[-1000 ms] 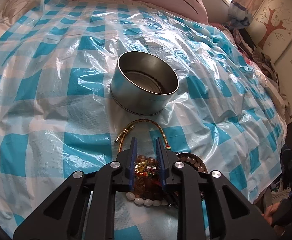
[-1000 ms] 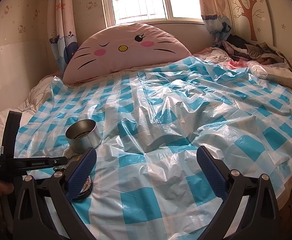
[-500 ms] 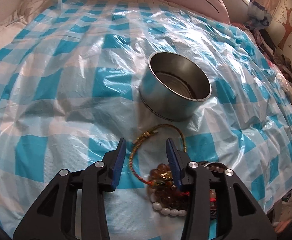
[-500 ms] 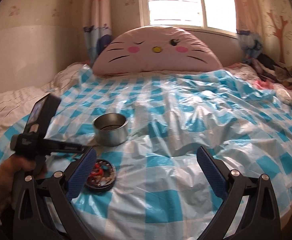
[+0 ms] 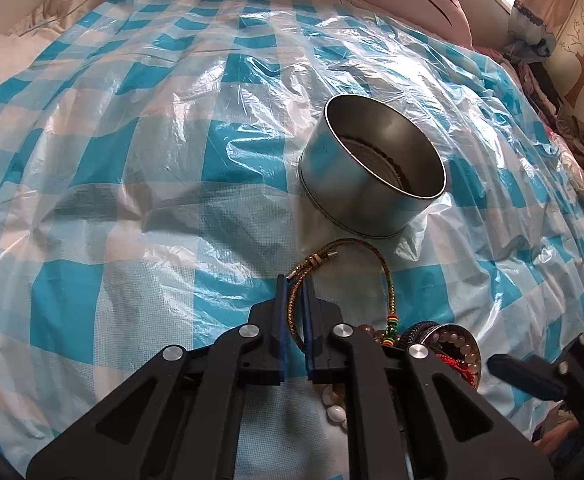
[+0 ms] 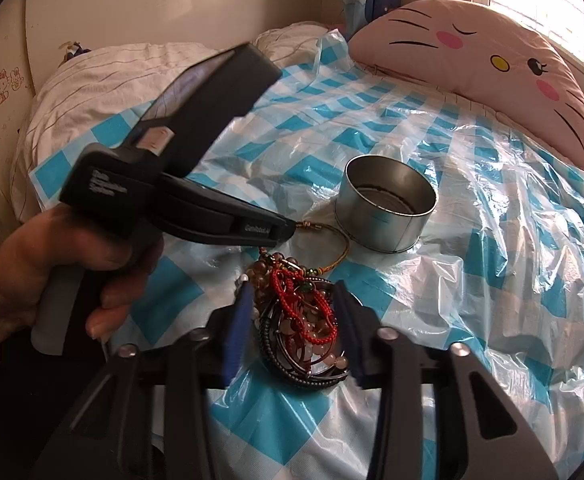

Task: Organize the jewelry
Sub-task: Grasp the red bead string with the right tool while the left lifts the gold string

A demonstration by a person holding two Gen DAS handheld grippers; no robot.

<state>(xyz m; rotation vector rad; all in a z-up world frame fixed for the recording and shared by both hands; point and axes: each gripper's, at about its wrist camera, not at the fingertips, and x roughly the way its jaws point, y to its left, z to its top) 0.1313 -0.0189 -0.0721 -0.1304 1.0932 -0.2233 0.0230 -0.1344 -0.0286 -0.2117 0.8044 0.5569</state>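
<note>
A round metal tin [image 5: 372, 184] stands open on the blue-checked plastic sheet; it also shows in the right wrist view [image 6: 386, 210]. A gold braided cord bracelet [image 5: 376, 256] lies in front of it. My left gripper [image 5: 295, 292] is shut on the bracelet's near strand. A dark shallow dish [image 6: 304, 372] heaped with bead bracelets and red cords [image 6: 312, 312] sits just right of it. My right gripper [image 6: 289, 292] is open, its fingers either side of the dish. The left gripper's body [image 6: 195, 216] hides part of the gold bracelet [image 6: 344, 252].
A pink cat-face pillow [image 6: 484, 64] lies at the head of the bed. A white quilt [image 6: 111, 92] is bunched at the far left. The plastic sheet [image 5: 131, 160] is wrinkled and glossy. Clothes are piled by the wall [image 5: 564, 120].
My left gripper has closed from open onto the gold bracelet's strand. My right gripper has swung left and down, and its fingers now flank the dish of jewelry.
</note>
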